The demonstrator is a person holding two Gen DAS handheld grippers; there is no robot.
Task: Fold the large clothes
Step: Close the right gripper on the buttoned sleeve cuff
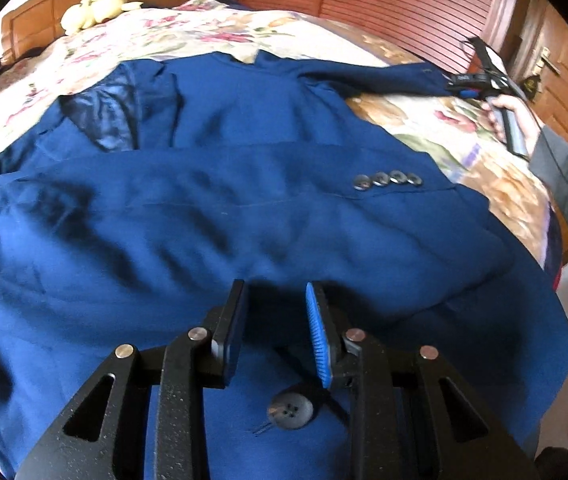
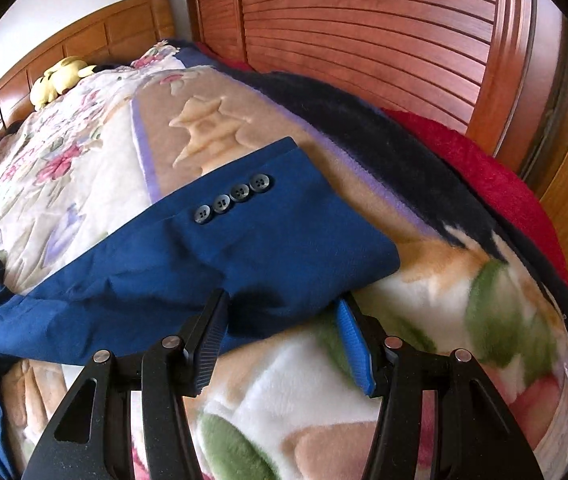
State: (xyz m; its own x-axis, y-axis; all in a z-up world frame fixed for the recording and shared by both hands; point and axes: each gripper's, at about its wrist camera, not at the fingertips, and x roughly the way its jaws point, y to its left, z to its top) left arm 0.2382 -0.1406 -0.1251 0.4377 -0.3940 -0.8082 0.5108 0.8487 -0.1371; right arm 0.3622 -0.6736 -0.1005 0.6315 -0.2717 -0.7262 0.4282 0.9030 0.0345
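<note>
Both sets of jaws stand apart, holding nothing: the left gripper [image 1: 276, 300] narrowly spread, the right gripper [image 2: 284, 304] wider. Beneath and ahead of the left jaws the blue jacket [image 1: 244, 216] sprawls across the floral blanket [image 2: 423, 320]. Just past the right jaws lies its outstretched sleeve [image 2: 244, 248], cuff to their far right, four cuff buttons [image 2: 230, 200] beyond them. A large button [image 1: 289, 410] sits under the left jaws' base.
</note>
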